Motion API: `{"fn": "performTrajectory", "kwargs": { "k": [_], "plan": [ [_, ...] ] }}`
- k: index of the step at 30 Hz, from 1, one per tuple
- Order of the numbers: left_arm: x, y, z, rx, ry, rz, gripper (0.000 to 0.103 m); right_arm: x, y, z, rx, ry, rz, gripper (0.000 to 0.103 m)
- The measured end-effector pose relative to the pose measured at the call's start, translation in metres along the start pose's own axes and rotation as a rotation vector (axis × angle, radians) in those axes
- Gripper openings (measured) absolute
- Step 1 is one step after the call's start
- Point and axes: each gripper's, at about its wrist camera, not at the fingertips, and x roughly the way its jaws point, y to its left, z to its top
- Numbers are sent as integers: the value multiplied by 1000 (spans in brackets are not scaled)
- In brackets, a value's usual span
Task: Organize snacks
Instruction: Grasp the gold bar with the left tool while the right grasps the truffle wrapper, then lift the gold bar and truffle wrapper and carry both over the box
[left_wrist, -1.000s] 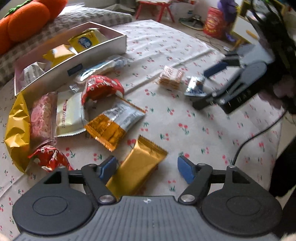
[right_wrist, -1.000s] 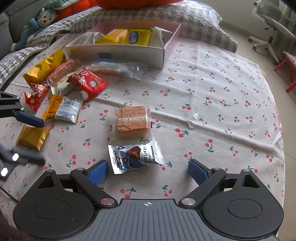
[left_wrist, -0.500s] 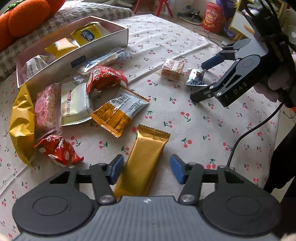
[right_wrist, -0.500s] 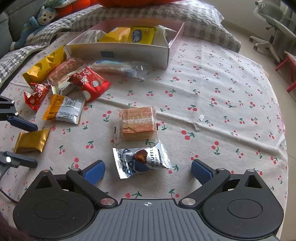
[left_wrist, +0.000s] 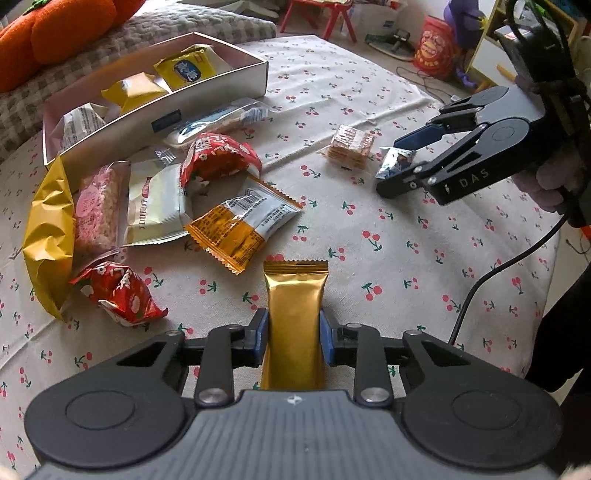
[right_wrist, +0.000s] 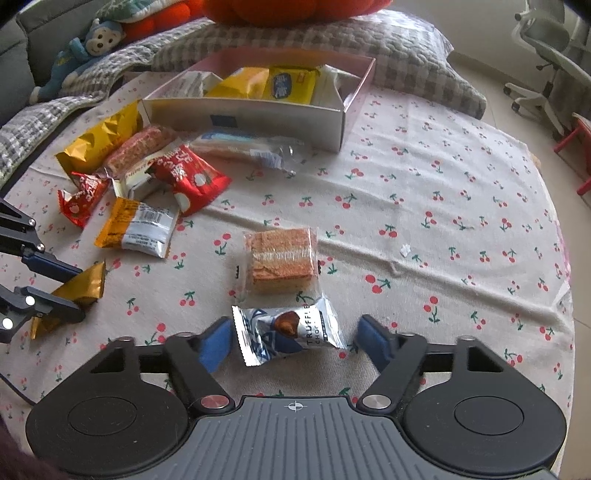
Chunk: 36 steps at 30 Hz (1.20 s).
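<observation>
Your left gripper (left_wrist: 294, 338) has its two blue pads pressed on the sides of the gold bar packet (left_wrist: 295, 314), so it holds this packet; in the right wrist view the packet looks tilted, one end up off the cherry-print cloth (right_wrist: 424, 206). Your right gripper (right_wrist: 291, 341) stands wide open, and the silver truffle packet (right_wrist: 286, 332) lies between its fingers on the cloth; I cannot tell if they touch it. Just beyond it lies the wafer packet (right_wrist: 282, 258). The box (right_wrist: 258, 118) stands at the far side with some snacks inside, and more packets lie beside it, among them a red packet (left_wrist: 218, 158).
</observation>
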Motion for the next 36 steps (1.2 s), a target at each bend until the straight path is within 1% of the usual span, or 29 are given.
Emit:
{"fn": "performTrajectory", "kwargs": {
  "k": [1, 2, 3, 8, 12, 18, 26, 33, 36],
  "plan": [
    [0, 0, 0, -4, 1, 1, 26, -1, 0, 1, 1, -3, 3, 59],
    [-1, 1, 0, -7, -1, 3, 26, -2, -1, 2, 2, -6, 7, 50],
    [-1, 1, 0, -9, -3, 5, 26, -2, -1, 3, 3, -7, 10, 45],
    [-5, 3, 0, -21, -13, 11, 26, -4, -2, 5, 14, -6, 24, 43],
    [-10, 5, 1, -34, -27, 6, 26, -10, -4, 8, 25, -22, 33, 43],
    [-20, 7, 5, -52, -60, -3, 26, -21, -6, 15, 38, -57, 50, 43],
    [-28, 12, 16, -84, -108, 1, 26, -26, -7, 24, 55, -78, 52, 43],
    [-32, 25, 32, -150, -155, 15, 26, -29, -10, 42, 90, -119, 50, 43],
    [-33, 33, 40, -195, -170, 17, 26, -26, -9, 53, 109, -125, 49, 43]
  ]
}}
